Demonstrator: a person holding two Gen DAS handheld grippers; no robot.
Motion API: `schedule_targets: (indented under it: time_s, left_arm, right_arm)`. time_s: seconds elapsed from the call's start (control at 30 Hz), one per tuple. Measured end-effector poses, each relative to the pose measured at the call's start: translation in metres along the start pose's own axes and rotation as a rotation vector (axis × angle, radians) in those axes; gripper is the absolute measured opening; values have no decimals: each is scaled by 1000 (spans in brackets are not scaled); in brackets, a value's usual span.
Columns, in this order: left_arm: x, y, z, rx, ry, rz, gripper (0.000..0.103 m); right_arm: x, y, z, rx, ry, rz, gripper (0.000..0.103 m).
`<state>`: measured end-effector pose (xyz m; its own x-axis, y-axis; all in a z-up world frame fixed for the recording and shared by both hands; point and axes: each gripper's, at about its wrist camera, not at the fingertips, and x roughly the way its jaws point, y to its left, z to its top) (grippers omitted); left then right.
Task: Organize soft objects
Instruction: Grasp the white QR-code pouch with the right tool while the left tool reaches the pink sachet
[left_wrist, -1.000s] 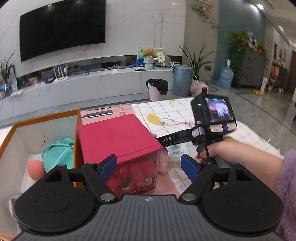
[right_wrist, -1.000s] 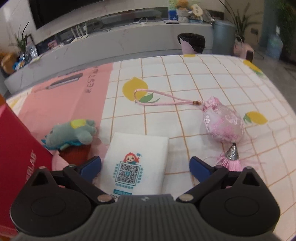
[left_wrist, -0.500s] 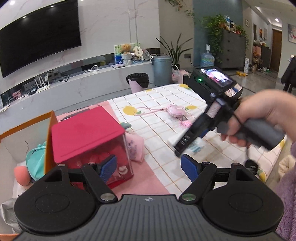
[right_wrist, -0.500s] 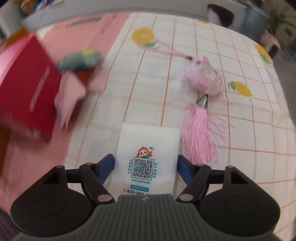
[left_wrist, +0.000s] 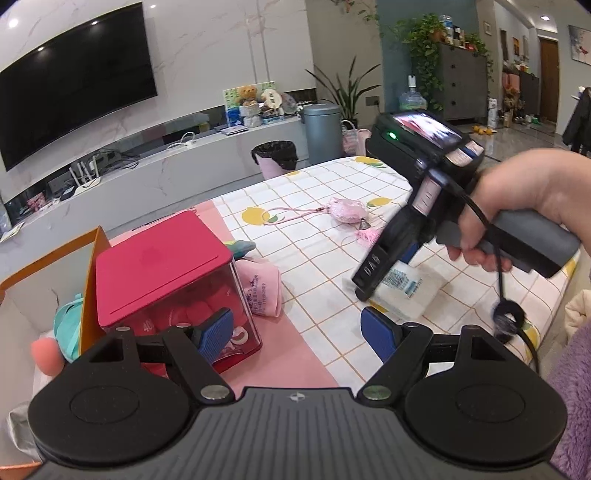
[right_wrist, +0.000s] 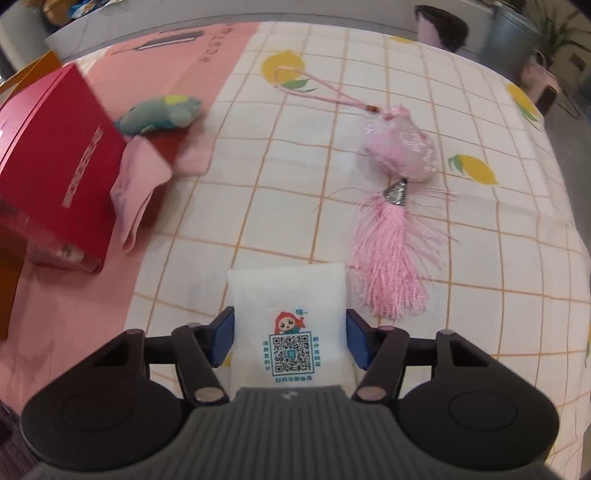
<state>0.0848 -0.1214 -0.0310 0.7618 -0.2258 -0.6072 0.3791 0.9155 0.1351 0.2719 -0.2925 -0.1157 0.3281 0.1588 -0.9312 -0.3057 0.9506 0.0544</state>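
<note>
A white tissue packet (right_wrist: 288, 295) with a printed code lies on the checked cloth. My right gripper (right_wrist: 290, 339) points steeply down over it, its jaws closing, and both blue pads touch the packet's sides. The left wrist view shows that gripper (left_wrist: 388, 284) held by a hand, tip on the packet (left_wrist: 413, 291). My left gripper (left_wrist: 295, 332) hangs open above the pink cloth, nothing between its fingers. A pink sachet with a tassel (right_wrist: 400, 153) lies just beyond the packet. A teal plush fish (right_wrist: 159, 114) and a folded pink cloth (right_wrist: 142, 177) rest beside the red box.
A clear box with a red lid (left_wrist: 162, 266) stands at the left, with red items inside. Left of it an orange cardboard box (left_wrist: 92, 280) holds a teal item (left_wrist: 66, 325) and a pink ball (left_wrist: 46, 354). Bins stand on the floor beyond the table.
The right gripper tilted down over the white packet and its jaws narrowed until the pads reached the packet's sides. The left gripper shifted sideways and stayed open.
</note>
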Motion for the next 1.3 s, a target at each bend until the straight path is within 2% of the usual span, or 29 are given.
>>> schedule_targets:
  time_s: [0.13,0.27,0.37,0.57,0.73,0.83,1.0,1.1,1.17,1.3]
  left_arm:
    - [2,-2,0,-1,6,8,92]
    - [9,-6,4,-20,26,13,92]
    - [11,-9,12,-36,32,-52,92]
    - [23,-28,35,-57,-41,-50,92]
    - [70,-39,49,-144,-16,-73,92]
    - [103,-45,61,-135,-23,-69,92]
    - [155,-53,85,-131,-24,-17,92]
    - [187,-58,94,-101,-14,-11,92]
    - [208,-61,99,-93,-4,21,92]
    - [245,-66,107,-35,38,46,92]
  right_arm:
    - [-5,1,-4,-7,-15,9,61]
    - [-27,-10,0,31,-90,24,61]
    - [-46,-30,0,107,-140,17,61]
    - [-55,-90,-11,260,-166,-119,61]
    - [-55,-125,-23,343,-165,-160,61]
    - [-52,-135,-27,364,-159,-178,61]
    - [-40,-155,-33,415,-167,-86,61]
    - [-30,-168,-37,448,-143,-114,61]
    - [-25,-173,-38,448,-133,-121,61]
    - [-17,-182,-38,438,-153,-112,63]
